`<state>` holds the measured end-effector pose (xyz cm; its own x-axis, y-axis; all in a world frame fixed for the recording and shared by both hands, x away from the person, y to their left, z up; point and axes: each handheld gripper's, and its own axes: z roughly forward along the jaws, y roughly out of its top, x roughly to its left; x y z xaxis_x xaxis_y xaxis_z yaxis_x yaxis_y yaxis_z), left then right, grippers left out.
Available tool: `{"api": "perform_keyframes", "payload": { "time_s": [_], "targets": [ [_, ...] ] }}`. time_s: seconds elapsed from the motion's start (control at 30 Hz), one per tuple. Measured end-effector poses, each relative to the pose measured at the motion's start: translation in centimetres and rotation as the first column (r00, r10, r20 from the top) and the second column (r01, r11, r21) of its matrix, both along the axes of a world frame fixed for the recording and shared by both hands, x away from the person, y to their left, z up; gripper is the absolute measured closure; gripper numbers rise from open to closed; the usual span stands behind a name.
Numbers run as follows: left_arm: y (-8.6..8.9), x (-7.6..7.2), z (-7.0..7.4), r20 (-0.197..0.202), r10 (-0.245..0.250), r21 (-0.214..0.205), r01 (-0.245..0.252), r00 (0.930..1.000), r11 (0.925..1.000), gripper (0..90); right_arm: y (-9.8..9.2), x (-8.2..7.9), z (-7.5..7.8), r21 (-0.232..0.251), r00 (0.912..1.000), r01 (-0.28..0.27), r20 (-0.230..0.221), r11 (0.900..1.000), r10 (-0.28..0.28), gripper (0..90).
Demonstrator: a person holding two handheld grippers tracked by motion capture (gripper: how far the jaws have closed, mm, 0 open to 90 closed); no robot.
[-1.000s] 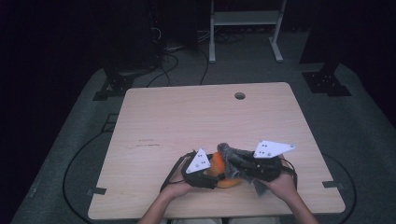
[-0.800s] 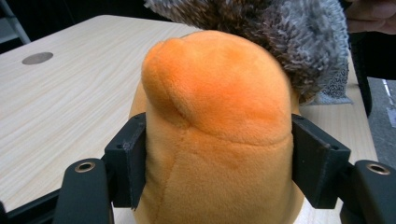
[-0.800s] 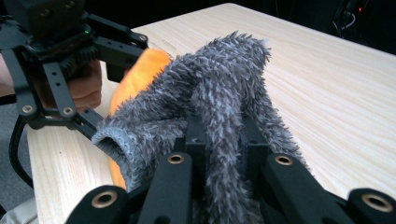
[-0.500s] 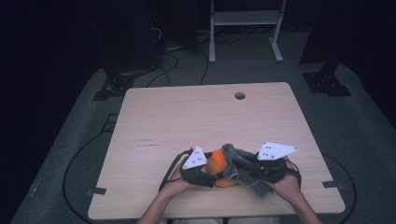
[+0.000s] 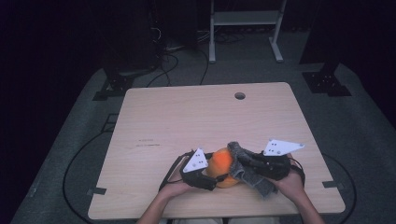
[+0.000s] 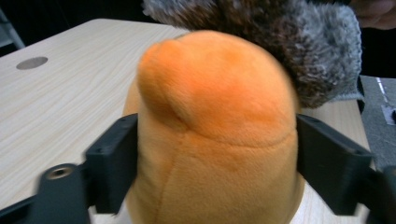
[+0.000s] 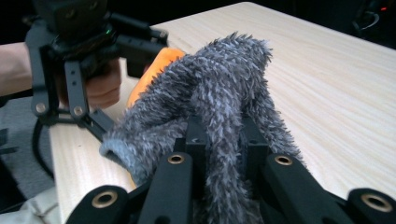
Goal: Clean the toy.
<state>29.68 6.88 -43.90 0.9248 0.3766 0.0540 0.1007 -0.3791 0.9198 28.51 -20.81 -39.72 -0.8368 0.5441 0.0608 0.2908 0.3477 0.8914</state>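
Orange plush toy (image 6: 215, 135) sits between the jaws of the left gripper (image 5: 201, 171), near the table's (image 5: 187, 116) front edge. In the left gripper view both black jaws flank its sides; they have just been opening. Can't tell for sure whether the pads still press on it; looks like contact on both sides, light at best.

Right gripper (image 7: 219, 154) is clenched on a grey fuzzy sock (image 7: 219, 84). Jaws are nearly together with a fold of the fabric pinched between them, and the rest drapes forward and over the top of the toy. In the high view the sock (image 5: 250, 168) lies against the toy's (image 5: 222, 163) right side, just ahead of the right gripper's (image 5: 261, 164) jaws.

Progress, my read: the job looks like pulling the sock over the toy or off it; can't tell which from this. Either way it's mid-way: sock overlaps only the toy's top, most of the orange body is bare. Left: work the sock fully on or clear, with the left side steadying the toy, which needs a regrip if those jaws go on widening.
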Motion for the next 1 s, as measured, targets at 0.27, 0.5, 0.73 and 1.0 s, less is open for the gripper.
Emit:
{"api": "perform_keyframes", "payload": {
  "time_s": [0.27,0.5,0.73,1.0],
  "targets": [
    [-0.4,-0.3,-0.3,-0.006,-0.047,0.025,0.047,0.9989,0.9986,21.8,-0.1,-0.5,0.6,0.016,0.9992,-0.039,0.005,0.9991,0.039,77.5],
    [-0.9,-1.3,-0.5,0.055,-0.101,0.067,0.098,0.9933,0.9930,22.9,-0.7,0.1,0.8,-0.008,0.9997,-0.017,-0.015,0.9998,0.016,77.1],
    [-0.9,-1.4,-0.6,0.063,-0.115,0.068,0.110,0.9914,0.9916,22.3,-3.4,0.8,-0.6,0.006,0.9963,0.020,-0.084,0.9998,-0.019,77.5],
    [-1.4,-2.0,-0.7,0.097,-0.126,0.091,0.117,0.9873,0.9889,20.1,-0.8,0.0,0.8,-0.007,0.9952,-0.072,-0.066,0.9973,0.072,77.3]
  ]
}}
